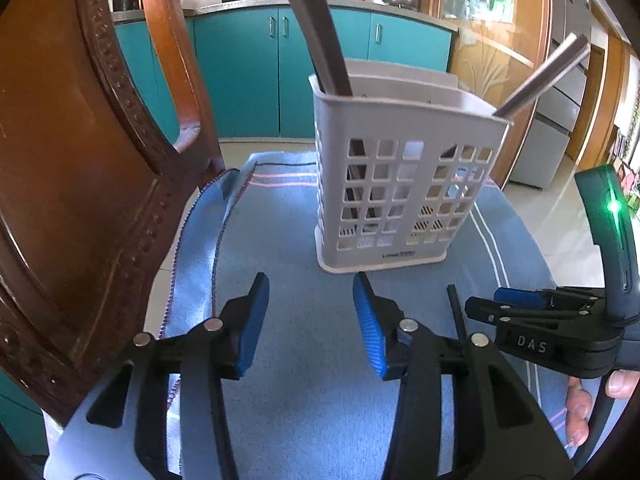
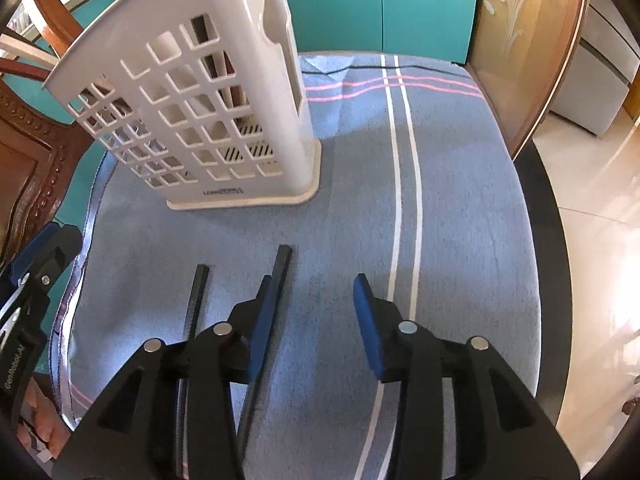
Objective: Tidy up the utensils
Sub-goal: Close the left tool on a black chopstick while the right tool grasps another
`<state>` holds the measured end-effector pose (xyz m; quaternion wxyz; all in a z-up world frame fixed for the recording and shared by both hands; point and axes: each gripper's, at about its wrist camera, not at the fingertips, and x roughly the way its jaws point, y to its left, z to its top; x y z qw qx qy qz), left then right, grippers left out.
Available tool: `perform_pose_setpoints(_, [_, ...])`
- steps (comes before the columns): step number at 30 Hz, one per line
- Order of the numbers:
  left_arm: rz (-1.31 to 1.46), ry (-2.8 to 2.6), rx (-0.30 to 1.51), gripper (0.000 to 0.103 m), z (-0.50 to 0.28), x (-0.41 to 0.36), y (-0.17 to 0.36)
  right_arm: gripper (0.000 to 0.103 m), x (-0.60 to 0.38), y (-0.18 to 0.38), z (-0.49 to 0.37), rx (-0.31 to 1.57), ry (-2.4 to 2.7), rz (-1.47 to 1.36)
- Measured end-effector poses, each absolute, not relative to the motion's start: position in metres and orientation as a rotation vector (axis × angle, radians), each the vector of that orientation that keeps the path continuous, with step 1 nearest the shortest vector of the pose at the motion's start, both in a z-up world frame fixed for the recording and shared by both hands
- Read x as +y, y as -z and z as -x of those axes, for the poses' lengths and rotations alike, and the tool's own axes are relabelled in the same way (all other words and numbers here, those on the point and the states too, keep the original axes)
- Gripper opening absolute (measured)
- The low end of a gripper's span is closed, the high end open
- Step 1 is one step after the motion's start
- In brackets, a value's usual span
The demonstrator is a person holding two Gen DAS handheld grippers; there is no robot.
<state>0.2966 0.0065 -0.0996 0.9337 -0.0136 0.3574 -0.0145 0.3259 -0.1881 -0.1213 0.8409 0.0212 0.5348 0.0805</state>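
A white perforated utensil holder (image 1: 404,184) stands upright on a blue striped cloth (image 1: 304,344); it also shows in the right wrist view (image 2: 208,112). Brown chopsticks (image 1: 316,32) lean out of its left side and another pair (image 1: 548,76) out of its right. Two black chopsticks (image 2: 198,296) (image 2: 282,264) lie on the cloth in front of it. My left gripper (image 1: 311,320) is open and empty, just short of the holder. My right gripper (image 2: 314,316) is open and empty, right of the lying chopsticks; it shows at the right of the left wrist view (image 1: 500,304).
A carved wooden chair back (image 1: 80,184) rises close on the left. The cloth (image 2: 440,220) covers a round dark table whose edge (image 2: 548,216) curves at the right. Teal kitchen cabinets (image 1: 248,76) and a fridge (image 1: 560,112) stand behind.
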Motion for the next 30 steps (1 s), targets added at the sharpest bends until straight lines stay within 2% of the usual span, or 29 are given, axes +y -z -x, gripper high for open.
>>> perform_pose_setpoints(8, [0.023, 0.024, 0.770, 0.047, -0.301, 0.004, 0.110, 0.040, -0.158, 0.134, -0.313, 1.139, -0.212, 0.111])
perform_pose_setpoints(10, [0.016, 0.023, 0.775, 0.047, -0.301, 0.003, 0.112, 0.022, -0.155, 0.134, -0.309, 1.131, -0.216, 0.133])
perform_pose_setpoints(12, [0.011, 0.025, 0.783, 0.047, -0.301, 0.002, 0.114, 0.015, -0.157, 0.134, -0.308, 1.136, -0.215, 0.127])
perform_pose_setpoints(13, [0.009, 0.027, 0.787, 0.047, -0.301, 0.001, 0.114, 0.014, -0.158, 0.133, -0.307, 1.137, -0.214, 0.120])
perform_pose_setpoints(20, [-0.020, 0.067, 0.823, 0.049, -0.300, -0.011, 0.124, 0.014, -0.173, 0.131, -0.309, 1.136, -0.221, 0.084])
perform_pose_setpoints(30, [-0.009, 0.173, 0.939, 0.052, -0.298, -0.031, 0.148, 0.026, -0.204, 0.118, -0.308, 1.121, -0.168, -0.018])
